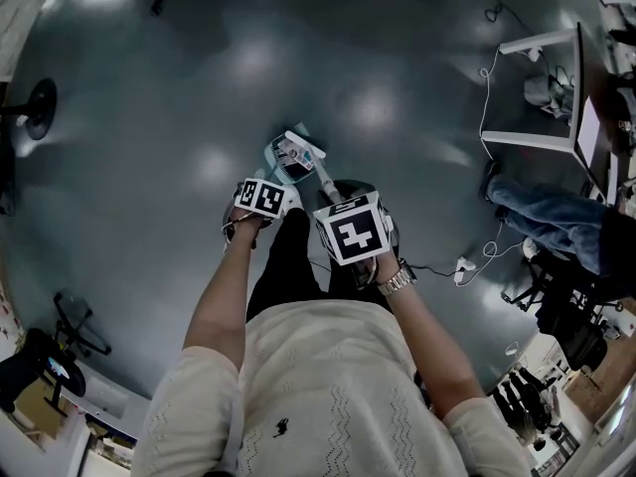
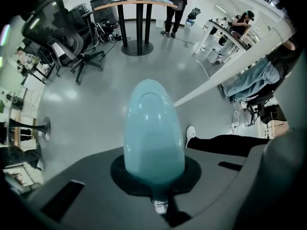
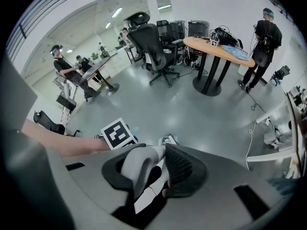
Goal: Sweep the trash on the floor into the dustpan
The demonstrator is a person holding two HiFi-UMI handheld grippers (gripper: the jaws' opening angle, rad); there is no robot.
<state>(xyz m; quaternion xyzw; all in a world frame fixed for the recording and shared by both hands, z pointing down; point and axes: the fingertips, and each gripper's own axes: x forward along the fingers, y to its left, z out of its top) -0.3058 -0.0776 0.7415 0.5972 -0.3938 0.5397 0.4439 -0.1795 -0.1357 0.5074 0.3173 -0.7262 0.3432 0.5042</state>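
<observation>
Close to the body, the left gripper (image 1: 260, 200) pointed straight down, its jaws closed narrow on the teal pan handle (image 2: 154, 128), seen end-on. Just beside it, the right gripper (image 1: 350, 232) tilted steeply down, its jaws clamped on the pale broom handle (image 3: 138, 166). Ahead of both, the dustpan (image 1: 291, 157) sat on the floor (image 1: 179, 87), directly below the left jaws, with the long axis of its handle rising near vertical. The broom handle slanted from the right jaws down and forward to the pan's mouth, so the right hand looked placed to draw sweepings in. Something pale lay at the pan; whether trash or bristles could not be told. No loose trash showed on the floor farther out.
</observation>
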